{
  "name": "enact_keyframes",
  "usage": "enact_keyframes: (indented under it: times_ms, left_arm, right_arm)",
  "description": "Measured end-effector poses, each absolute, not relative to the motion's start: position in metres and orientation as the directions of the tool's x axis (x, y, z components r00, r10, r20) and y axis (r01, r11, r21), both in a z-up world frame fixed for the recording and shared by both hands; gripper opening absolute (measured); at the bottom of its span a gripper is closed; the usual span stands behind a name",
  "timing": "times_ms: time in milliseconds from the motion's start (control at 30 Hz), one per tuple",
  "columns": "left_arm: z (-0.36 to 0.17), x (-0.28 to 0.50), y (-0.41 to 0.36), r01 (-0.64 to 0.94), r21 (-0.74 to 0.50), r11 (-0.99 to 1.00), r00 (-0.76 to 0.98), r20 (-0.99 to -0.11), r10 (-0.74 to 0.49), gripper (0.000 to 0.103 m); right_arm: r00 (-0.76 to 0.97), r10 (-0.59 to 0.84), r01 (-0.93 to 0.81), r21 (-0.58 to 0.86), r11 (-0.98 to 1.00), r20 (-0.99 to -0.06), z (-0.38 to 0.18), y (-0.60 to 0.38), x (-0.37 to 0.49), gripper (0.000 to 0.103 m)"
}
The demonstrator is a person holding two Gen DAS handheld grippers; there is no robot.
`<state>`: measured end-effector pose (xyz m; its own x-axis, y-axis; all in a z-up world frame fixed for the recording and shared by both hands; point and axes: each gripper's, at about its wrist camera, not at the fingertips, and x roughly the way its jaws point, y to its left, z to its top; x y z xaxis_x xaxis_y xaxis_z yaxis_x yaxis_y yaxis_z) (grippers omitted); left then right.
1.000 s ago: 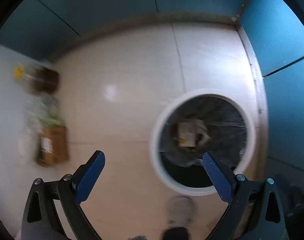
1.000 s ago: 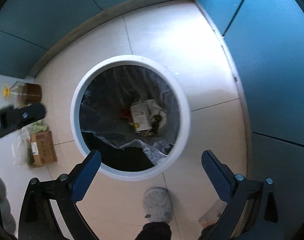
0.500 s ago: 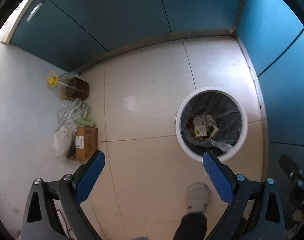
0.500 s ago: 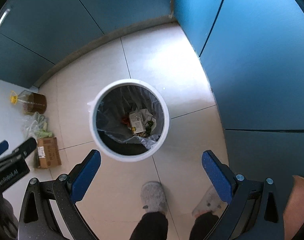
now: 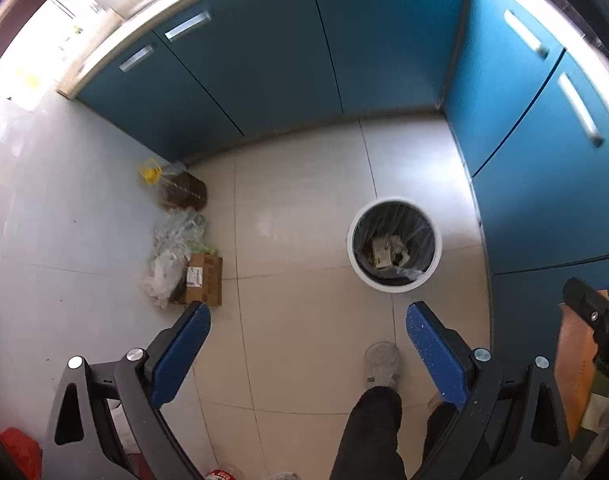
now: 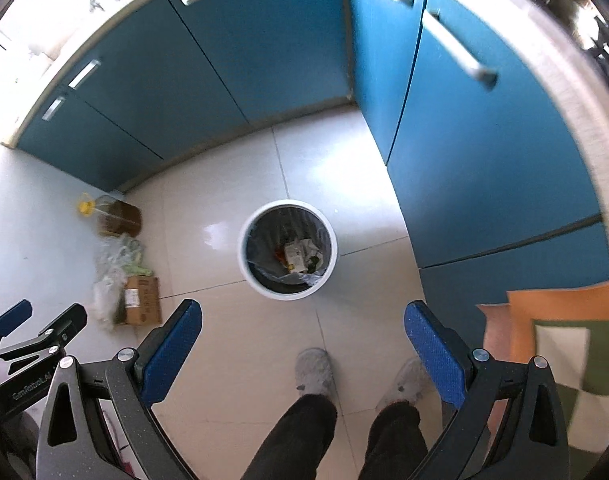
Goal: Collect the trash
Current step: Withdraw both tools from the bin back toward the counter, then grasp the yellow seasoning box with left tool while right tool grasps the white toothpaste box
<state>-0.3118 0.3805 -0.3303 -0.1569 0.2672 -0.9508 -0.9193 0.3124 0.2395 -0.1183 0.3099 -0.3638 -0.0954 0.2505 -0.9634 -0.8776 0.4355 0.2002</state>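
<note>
Standing over the tiled floor, the person holds the left gripper (image 5: pixel 308 330) and right gripper (image 6: pixel 303 326) high, both spread wide and empty, probably to survey for more trash. The lined bin (image 6: pixel 288 249) sits far ahead near the blue cabinets (image 6: pixel 484 152), already holding paper scraps (image 6: pixel 298 255).

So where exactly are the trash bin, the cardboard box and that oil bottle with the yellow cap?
Trash bin (image 6: pixel 248 240): right wrist view, on its white rim's left side.
Cardboard box (image 5: pixel 210 284): left wrist view, on its brown top face.
Oil bottle (image 5: pixel 182 194): left wrist view, on its brownish body.
</note>
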Motion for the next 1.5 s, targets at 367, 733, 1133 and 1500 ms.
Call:
enact_keyframes:
  times_ms: [367,733,1133,1500]
  left_arm:
    - [-0.219,-0.220,0.332,-0.884,0.214,0.415,-0.042,-0.921,0.387,0.100]
    - [-0.181,0.075,0.203,-0.594,0.102,0.798,0.218,-0.935,0.281,0.100]
    - [-0.216,0.326,0.078,-0.411,0.150,0.899,0.227,-0.939,0.260,0.100]
    - [-0.268,0.463,0.014,0.055,0.412,0.909,0.272,-0.883,0.383,0.100]
  right_arm:
    - [-0.149,0.437,-0.757,0.387,0.527,-0.887,-0.245,0.230,-0.029,0.102]
    - [0.148,0.402,-0.260,0.357,0.897,-0.904,-0.220,-0.021,0.208,0.102]
    - [0.358,0.152,0.584,0.348,0.733,-0.921,-0.266,-0.334,0.382,0.102]
    - [0.314,0.131,0.775,0.333,0.537,-0.940,-0.316,-0.384,0.444,0.102]
